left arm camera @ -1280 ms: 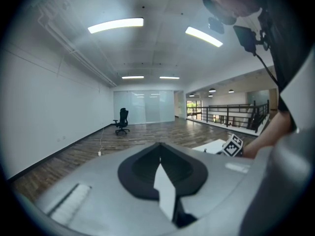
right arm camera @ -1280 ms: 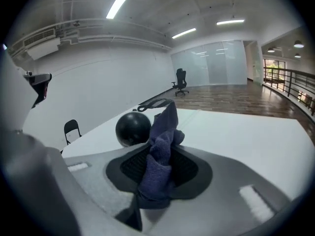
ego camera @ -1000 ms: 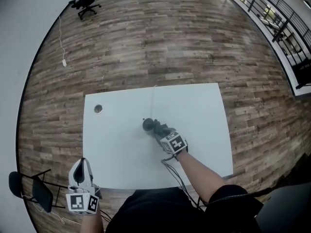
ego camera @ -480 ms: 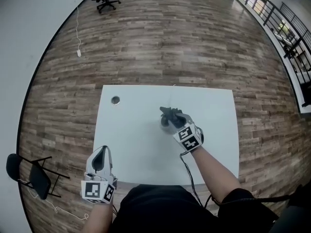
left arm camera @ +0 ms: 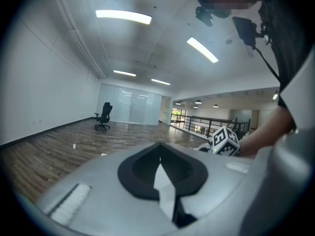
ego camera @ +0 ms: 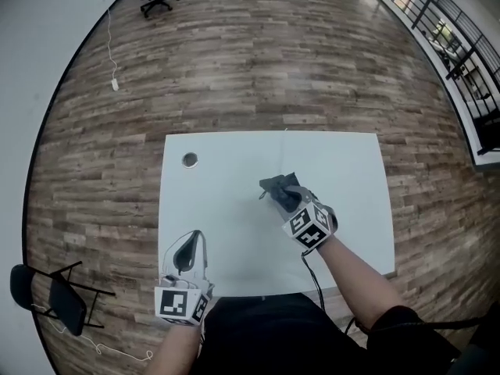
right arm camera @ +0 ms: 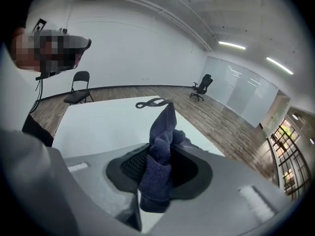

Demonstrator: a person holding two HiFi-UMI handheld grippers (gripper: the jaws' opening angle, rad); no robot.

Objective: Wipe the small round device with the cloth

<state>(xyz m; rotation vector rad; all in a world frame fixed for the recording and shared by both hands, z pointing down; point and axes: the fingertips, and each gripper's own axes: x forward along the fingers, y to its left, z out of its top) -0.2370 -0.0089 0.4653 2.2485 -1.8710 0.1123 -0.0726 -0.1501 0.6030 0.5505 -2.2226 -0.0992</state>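
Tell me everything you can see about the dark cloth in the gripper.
The cloth is dark blue-grey with a soft, looped, terry-like surface. It is bunched into a crumpled wad and pinched between the closed jaws of the right gripper, with a folded end poking out past the jaw tips. In the head view it sits over the middle of the white table; whether it touches the tabletop I cannot tell. Only the gripper's pads visibly touch it.

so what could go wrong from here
The right gripper pinches the cloth as a bunched wad with a loose end past the jaws; it could slip out or wipe patchily.
The left gripper sits shut and empty by the near edge of the table, so nothing steadies the device, which I can't make out; a wipe might shove it.
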